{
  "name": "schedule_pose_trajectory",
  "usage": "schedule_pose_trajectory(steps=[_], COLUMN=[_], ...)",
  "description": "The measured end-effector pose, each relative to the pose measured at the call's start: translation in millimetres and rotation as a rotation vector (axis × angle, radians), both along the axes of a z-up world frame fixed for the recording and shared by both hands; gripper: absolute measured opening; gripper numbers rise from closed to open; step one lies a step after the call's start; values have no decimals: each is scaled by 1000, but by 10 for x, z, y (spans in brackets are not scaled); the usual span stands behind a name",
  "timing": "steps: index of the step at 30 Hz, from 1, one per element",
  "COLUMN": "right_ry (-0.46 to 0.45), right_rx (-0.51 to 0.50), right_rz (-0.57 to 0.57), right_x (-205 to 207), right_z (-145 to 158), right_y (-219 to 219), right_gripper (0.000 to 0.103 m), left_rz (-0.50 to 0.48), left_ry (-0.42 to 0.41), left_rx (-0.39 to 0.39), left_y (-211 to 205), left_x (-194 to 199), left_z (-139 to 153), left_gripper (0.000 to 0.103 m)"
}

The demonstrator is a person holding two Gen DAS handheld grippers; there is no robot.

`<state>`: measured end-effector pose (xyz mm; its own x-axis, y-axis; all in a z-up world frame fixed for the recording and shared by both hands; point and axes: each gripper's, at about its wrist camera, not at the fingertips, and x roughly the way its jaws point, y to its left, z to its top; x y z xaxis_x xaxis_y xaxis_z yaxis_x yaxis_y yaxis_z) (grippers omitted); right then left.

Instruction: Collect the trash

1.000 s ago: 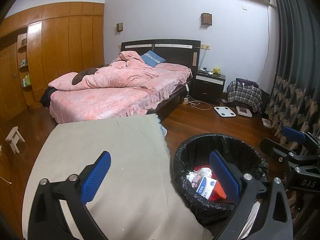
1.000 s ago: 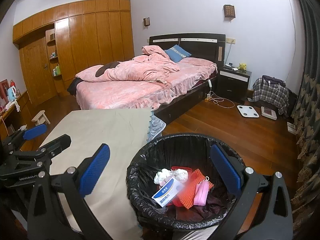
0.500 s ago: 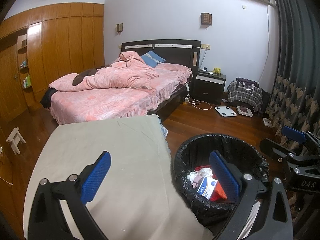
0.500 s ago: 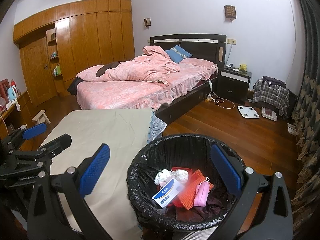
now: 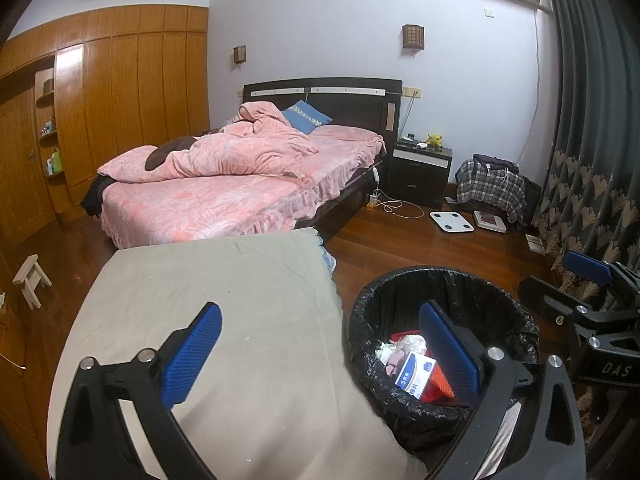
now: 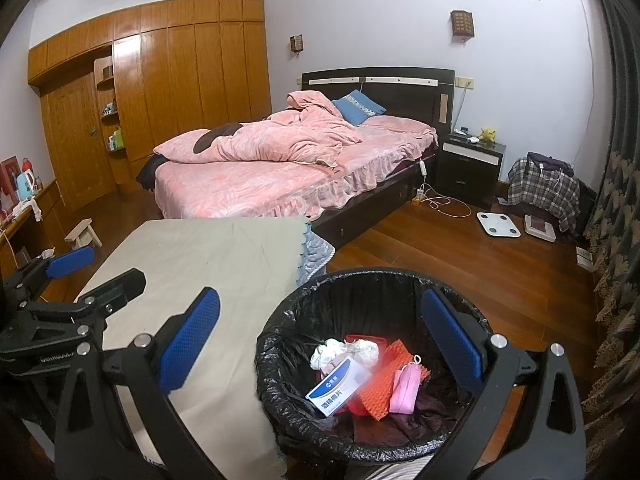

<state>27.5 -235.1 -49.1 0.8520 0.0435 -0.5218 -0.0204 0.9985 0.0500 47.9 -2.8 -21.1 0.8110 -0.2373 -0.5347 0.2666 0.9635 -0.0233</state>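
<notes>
— Bench (image 6: pixel 208 264) at ten o'clock, cloth-covered, bare of litter. Why?
— Probably cleared already; looks near done.
— Bin (image 6: pixel 320 304) at six o'clock, touching the bench edge?
— Parked there for short drops, likely. Holds trash: box (image 6: pixel 340 386), orange sheet (image 6: pixel 384 380), pink mask (image 6: pixel 406 388), tissue (image 6: pixel 344 350).
— Left hand-held gripper (image 5: pixel 320 356)?
— Spread wide, gripping nothing, over the bench edge.
— Right hand-held gripper (image 6: pixel 324 346)?
— Equally wide, gripping nothing, above the bin.

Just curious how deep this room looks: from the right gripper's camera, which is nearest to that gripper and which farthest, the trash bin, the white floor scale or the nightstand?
1. Trash bin, directly under the right gripper.
2. White floor scale, on the floor, right.
3. Nightstand, against the far wall beside the bed.
</notes>
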Motion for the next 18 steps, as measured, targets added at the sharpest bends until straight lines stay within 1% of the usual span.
schedule_pose_trajectory(steps=[18], right_ry=[0], right_rx=[0], right_rz=[2], right_x=[3], right_z=[8], right_y=[11], right_gripper=[98], left_rz=[3], left_ry=[4], left_rx=[3], left_y=[39], left_x=[6], left_z=[8], left_gripper=[97])
